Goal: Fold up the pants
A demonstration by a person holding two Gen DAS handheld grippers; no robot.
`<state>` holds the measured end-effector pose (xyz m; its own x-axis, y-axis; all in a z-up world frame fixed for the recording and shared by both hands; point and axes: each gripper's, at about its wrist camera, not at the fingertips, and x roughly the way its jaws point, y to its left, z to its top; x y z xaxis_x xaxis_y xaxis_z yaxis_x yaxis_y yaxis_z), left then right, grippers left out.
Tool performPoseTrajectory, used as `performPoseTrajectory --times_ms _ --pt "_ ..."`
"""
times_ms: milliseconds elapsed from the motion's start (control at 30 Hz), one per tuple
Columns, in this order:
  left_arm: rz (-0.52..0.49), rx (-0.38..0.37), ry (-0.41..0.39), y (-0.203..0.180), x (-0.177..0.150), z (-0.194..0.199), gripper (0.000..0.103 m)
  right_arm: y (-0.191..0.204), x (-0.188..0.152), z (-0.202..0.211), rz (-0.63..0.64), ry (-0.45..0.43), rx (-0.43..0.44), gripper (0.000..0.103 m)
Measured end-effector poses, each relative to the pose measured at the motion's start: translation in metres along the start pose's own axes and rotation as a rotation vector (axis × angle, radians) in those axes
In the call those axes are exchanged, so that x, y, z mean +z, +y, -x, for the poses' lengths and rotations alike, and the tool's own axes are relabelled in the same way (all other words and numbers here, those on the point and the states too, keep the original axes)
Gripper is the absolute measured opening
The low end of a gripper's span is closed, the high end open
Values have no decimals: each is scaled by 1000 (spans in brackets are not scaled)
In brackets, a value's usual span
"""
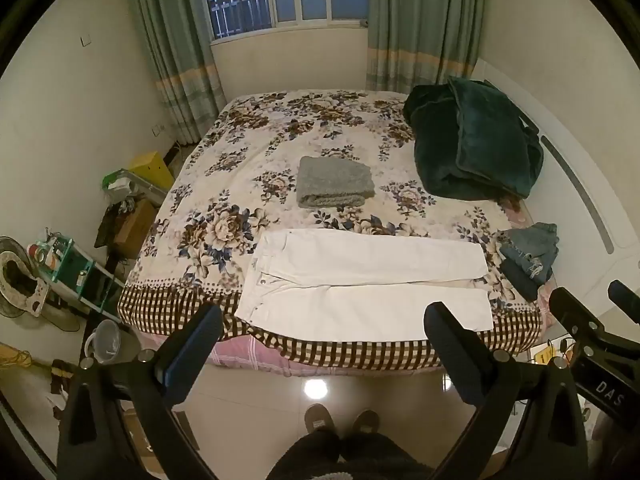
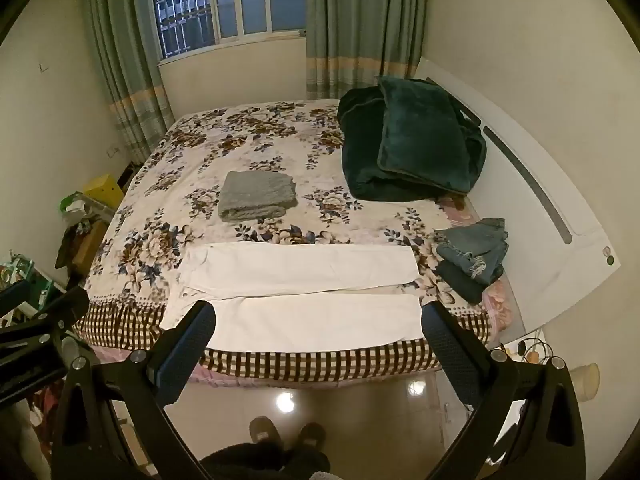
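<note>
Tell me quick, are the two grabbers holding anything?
Left gripper: jaws open, holding nothing, above the near edge of the white pants.
Right gripper: jaws open, holding nothing.

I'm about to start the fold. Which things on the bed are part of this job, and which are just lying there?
Job:
- white pants, spread flat along the near edge of the bed
- left tool and right tool, both open, held back from the bed

Lying about:
- folded grey towel
- dark green blanket
- pile of denim clothes
</note>
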<state>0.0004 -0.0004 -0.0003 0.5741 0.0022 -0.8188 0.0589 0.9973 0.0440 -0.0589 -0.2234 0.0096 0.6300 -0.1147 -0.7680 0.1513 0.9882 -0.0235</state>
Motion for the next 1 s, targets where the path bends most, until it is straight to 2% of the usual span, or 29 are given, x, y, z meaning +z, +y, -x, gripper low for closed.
performPoseTrajectory --times_ms 1000 --pt "-1 -15 -3 -7 2 2 103 6 -1 0 2 7 3 103"
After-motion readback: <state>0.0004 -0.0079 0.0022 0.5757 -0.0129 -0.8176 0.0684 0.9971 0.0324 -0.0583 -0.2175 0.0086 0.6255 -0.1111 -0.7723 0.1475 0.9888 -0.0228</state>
